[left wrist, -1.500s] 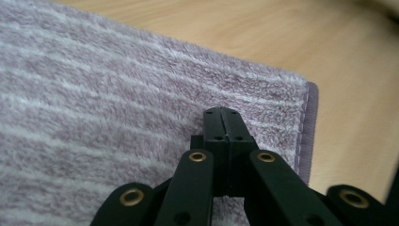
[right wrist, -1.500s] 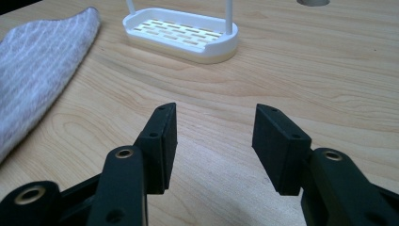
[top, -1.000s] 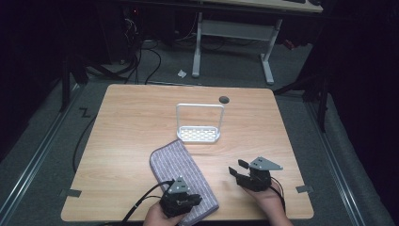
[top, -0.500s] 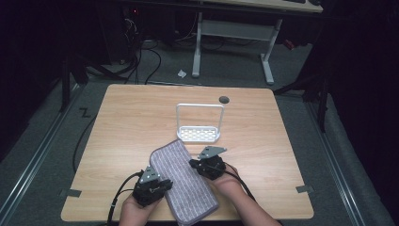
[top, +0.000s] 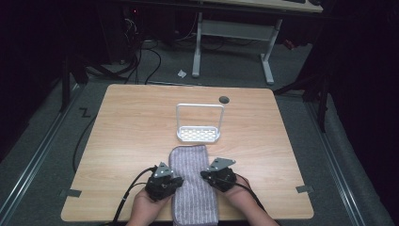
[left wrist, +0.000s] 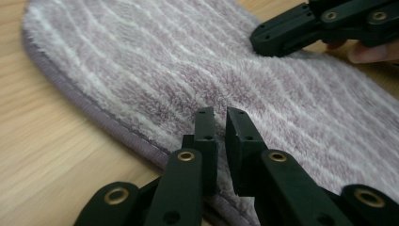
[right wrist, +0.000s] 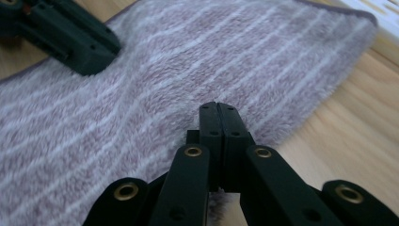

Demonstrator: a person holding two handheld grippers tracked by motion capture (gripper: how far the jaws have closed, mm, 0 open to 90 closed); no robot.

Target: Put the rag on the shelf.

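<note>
Scene: a person sits at a light wooden counter (top: 141, 141) in a dark room, holding a black two-jaw tool in each hand.
Cloth: a long, fluffy lilac-grey towel with pale stripes and a darker hemmed edge (top: 194, 181) lies flat on the near middle of the counter, its near end hanging over the front edge, its far rounded end just short of the rack.
Left tool: the left tool (left wrist: 221, 123) sits at the towel's left long edge, tips resting on the pile just inside the hem. Its jaws have just been closing and now stand almost together, with a narrow slit between them; I cannot tell whether any pile is caught in it.
Right tool: the right tool (right wrist: 219, 113) sits at the towel's right long edge, directly across from the left one. Its jaws are pressed fully together, tips down in the pile near the edge; a pinched fold cannot be made out.
Rack: a small white wire-framed rack with a perforated base (top: 199, 123) stands upright beyond the towel, near the counter's centre.
Hands: both hands enter from the near edge, one on each side of the towel.
</note>
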